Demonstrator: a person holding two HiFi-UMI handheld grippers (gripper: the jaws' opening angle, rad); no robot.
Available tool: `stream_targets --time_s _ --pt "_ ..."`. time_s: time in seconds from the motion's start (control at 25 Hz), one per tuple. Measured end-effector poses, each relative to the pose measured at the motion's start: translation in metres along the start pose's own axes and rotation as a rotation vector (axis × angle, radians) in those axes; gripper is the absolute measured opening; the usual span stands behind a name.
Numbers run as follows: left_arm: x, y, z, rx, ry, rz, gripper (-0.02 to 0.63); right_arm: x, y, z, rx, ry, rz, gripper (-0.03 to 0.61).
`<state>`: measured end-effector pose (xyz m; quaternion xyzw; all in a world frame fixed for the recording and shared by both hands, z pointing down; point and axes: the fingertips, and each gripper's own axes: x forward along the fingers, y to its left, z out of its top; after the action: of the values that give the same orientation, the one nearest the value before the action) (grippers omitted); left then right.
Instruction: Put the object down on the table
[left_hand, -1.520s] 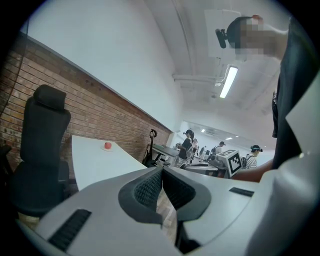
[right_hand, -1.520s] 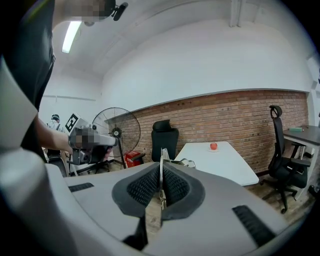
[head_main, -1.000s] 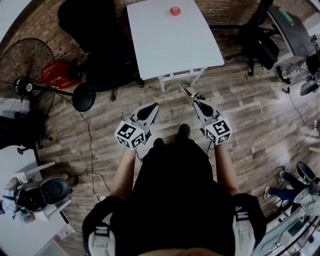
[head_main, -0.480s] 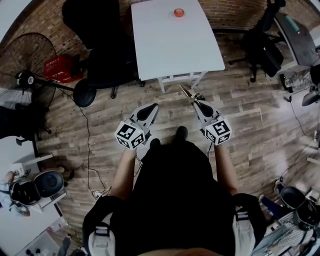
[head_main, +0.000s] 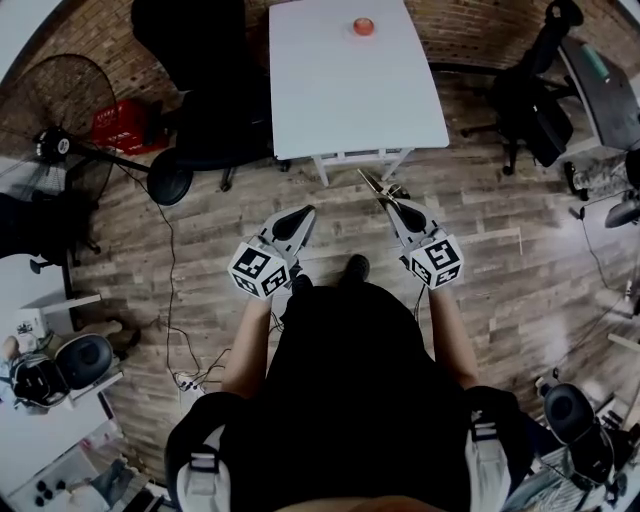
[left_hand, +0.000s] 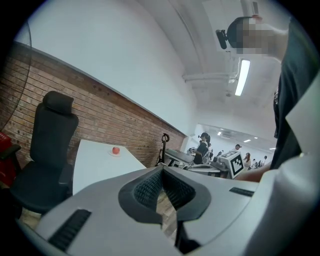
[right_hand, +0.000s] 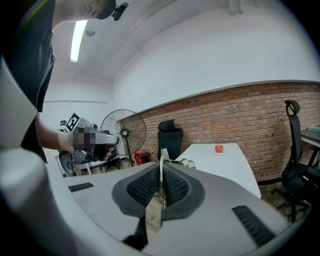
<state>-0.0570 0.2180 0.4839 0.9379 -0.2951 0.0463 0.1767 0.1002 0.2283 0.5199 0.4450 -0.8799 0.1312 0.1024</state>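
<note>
Metal glints at the tip of the right hand-held gripper (head_main: 392, 203): a thin, pale metal object (head_main: 372, 183) is clenched edge-on between its two dark ribbed pads and pokes forward past them, out over the wooden plank floor (head_main: 500, 250). In the right gripper view the same hand-held gripper (right_hand: 161, 175) shows its jaws pressed onto the object (right_hand: 161, 165), which stands as a narrow upright strip with small shiny loops or rings just beyond it. What kind of tool it is cannot be made out, since the part inside the jaws is hidden and the rest is small. It is held in the air, well short of the white rectangular surface (head_main: 340, 90), which lies ahead and carries a small orange-red round thing (head_main: 363, 26) near its far end. The left hand-held gripper (head_main: 303, 212) is held beside the right one; in its own view (left_hand: 162, 172) the jaw tips meet with nothing between them, only floor showing through the gap lower down.
</note>
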Motion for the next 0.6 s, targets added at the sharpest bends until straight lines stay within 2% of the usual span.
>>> stream_targets --time_s 0.6 --pt "0.018 -0.016 -0.001 0.009 -0.005 0.034 0.021 -0.010 -0.022 -0.002 0.000 -0.015 0.033 -0.001"
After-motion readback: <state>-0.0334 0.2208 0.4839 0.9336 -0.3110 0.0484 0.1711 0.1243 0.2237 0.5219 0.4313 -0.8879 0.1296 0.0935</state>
